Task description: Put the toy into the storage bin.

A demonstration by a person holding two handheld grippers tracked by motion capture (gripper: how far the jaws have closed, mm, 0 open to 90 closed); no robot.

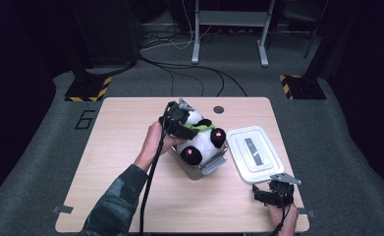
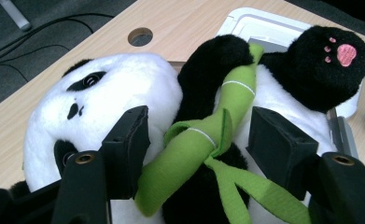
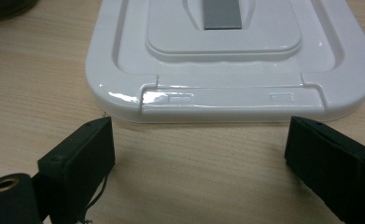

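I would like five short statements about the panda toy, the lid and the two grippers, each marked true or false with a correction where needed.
1. The panda toy sits in the metal-edged box. True.
2. The white lid covers the box. False: it lies flat on the table, beside the box.
3. The left gripper has its jaws open around the green bamboo stalk. True.
4. The right gripper is shut on the lid. False: its jaws are open and stand apart from the lid's edge.
5. The panda's foot sole is blue. False: it is pink.
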